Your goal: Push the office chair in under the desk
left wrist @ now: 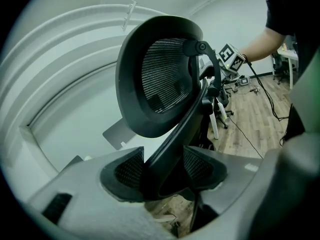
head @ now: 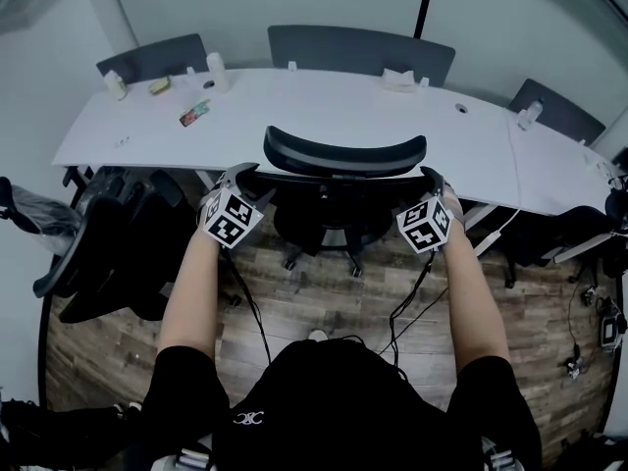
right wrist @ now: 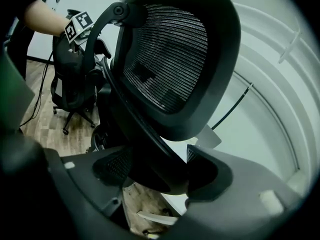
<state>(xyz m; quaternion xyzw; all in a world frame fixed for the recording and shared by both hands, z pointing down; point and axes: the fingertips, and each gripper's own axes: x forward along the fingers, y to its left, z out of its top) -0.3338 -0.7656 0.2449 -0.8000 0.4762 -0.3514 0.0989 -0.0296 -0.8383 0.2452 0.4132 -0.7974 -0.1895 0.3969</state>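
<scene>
Black mesh and plastic make up the one office chair [head: 343, 199] at the middle of the head view. Its headrest [head: 343, 153] overlaps the near edge of the one white desk [head: 324, 106], which runs across 12 o'clock, and its castors stand on the wooden floor [head: 314, 307], out from under the desk.

Two grippers hold the chair. The left gripper [head: 243, 174] is at 10 o'clock of the backrest and the right gripper [head: 432, 177] at 2 o'clock. In each gripper view the pads are clamped on a black bar of the chair's frame below the headrest. The two marker cubes [head: 233, 219], one on each gripper, show black-and-white squares.

Three dark grey chair backs [head: 361, 52] rise beyond the desk at 11, 12 and 2 o'clock. One more black chair [head: 98, 253] stands at 9 o'clock.

On the desk at 11 o'clock lie one coloured packet [head: 194, 113], its print too small to read, and one white cup [head: 217, 72]. At 6 o'clock the white emblem [head: 248, 418] on the person's black shirt cannot be read.
</scene>
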